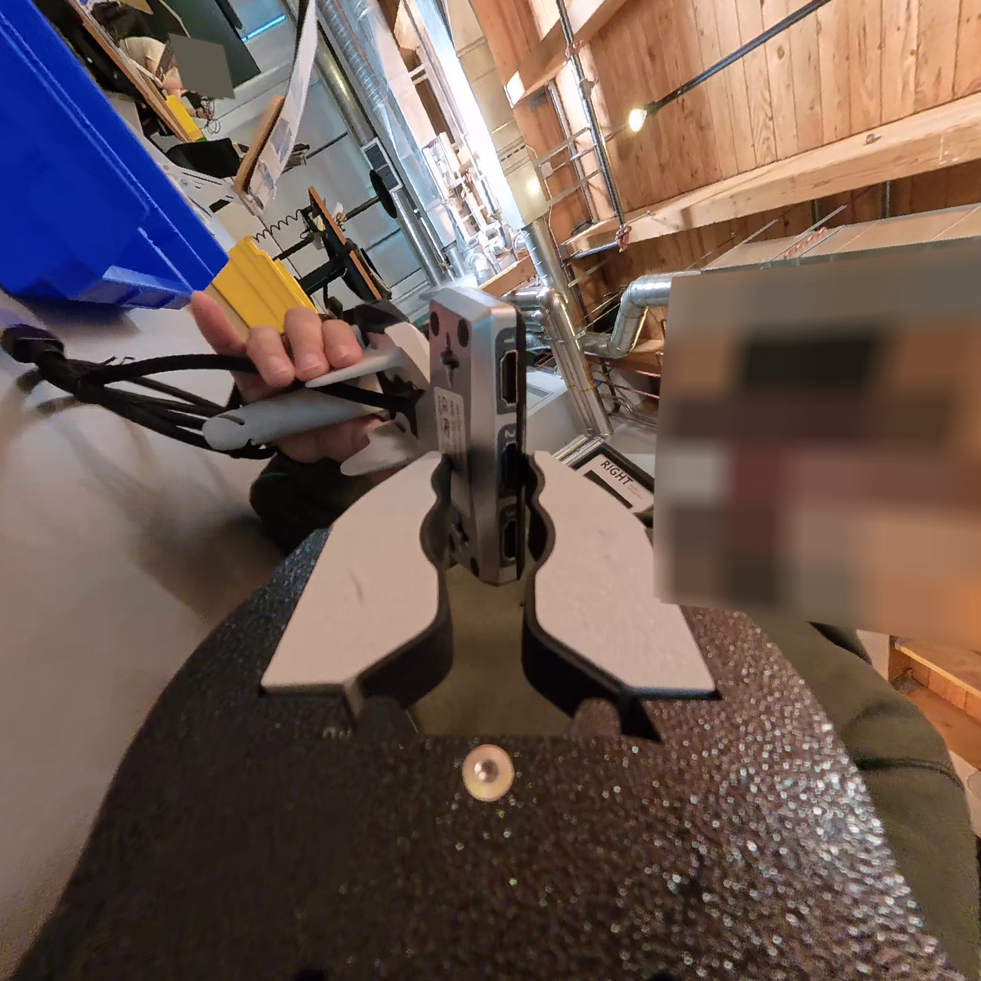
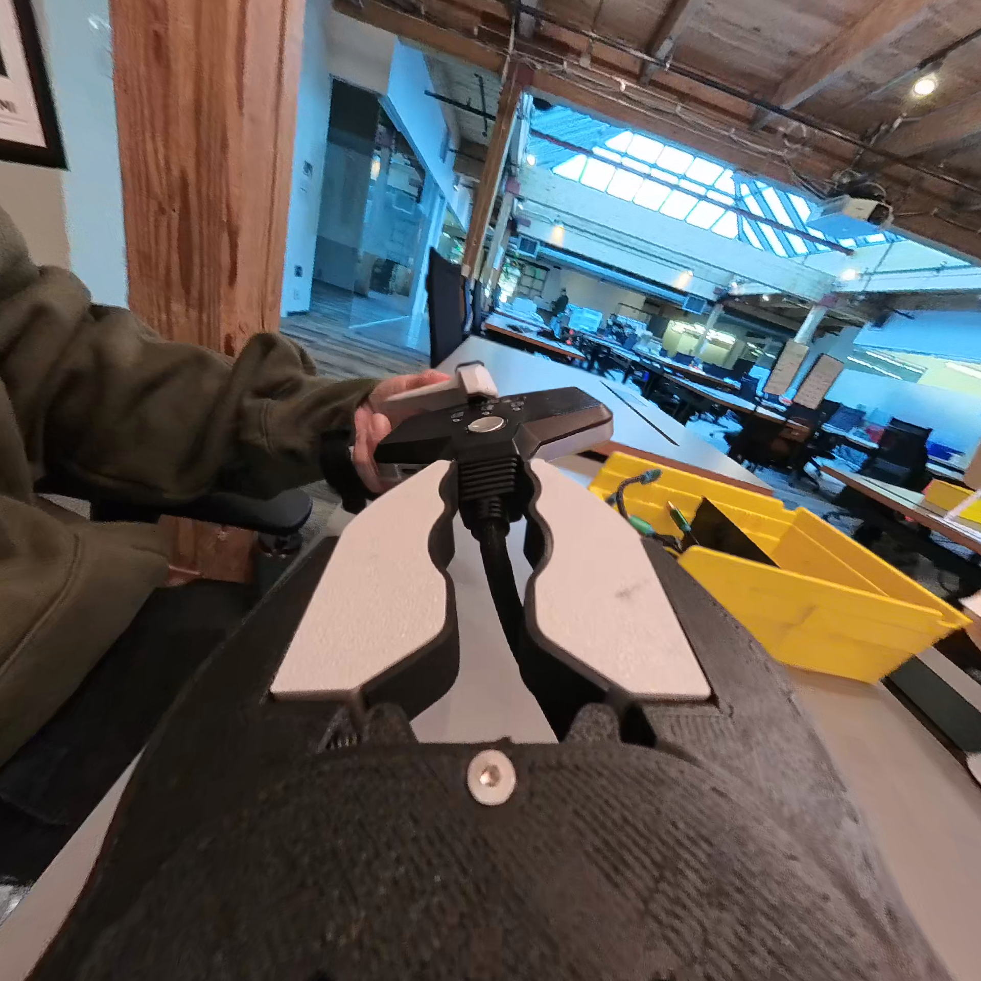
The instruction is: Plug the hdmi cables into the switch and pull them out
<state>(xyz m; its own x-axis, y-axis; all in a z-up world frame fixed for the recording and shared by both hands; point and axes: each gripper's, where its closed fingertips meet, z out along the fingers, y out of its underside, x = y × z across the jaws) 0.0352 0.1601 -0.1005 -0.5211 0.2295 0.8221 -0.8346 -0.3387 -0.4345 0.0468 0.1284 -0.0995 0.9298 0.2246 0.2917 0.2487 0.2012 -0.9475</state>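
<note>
My left gripper (image 1: 485,478) is shut on the grey HDMI switch (image 1: 472,424) and holds it on edge above the table. Three ports (image 1: 508,378) on its near edge show no plugs. My right gripper (image 2: 488,478) is shut on a black HDMI plug (image 2: 488,470) whose front end meets the edge of the switch (image 2: 557,414), below its round button. The plug's metal tip is hidden. Its black cable (image 2: 501,578) runs back between my fingers. In the left wrist view the right gripper (image 1: 401,409) and its hand are behind the switch, with cables (image 1: 132,371) trailing left.
A blue bin (image 1: 79,186) and a yellow bin (image 1: 260,292) stand at the far left on the white table (image 1: 79,531). Another yellow bin (image 2: 769,584) with small cables is right of my right gripper. A wooden post (image 2: 201,186) and a chair armrest (image 2: 239,509) are at the left.
</note>
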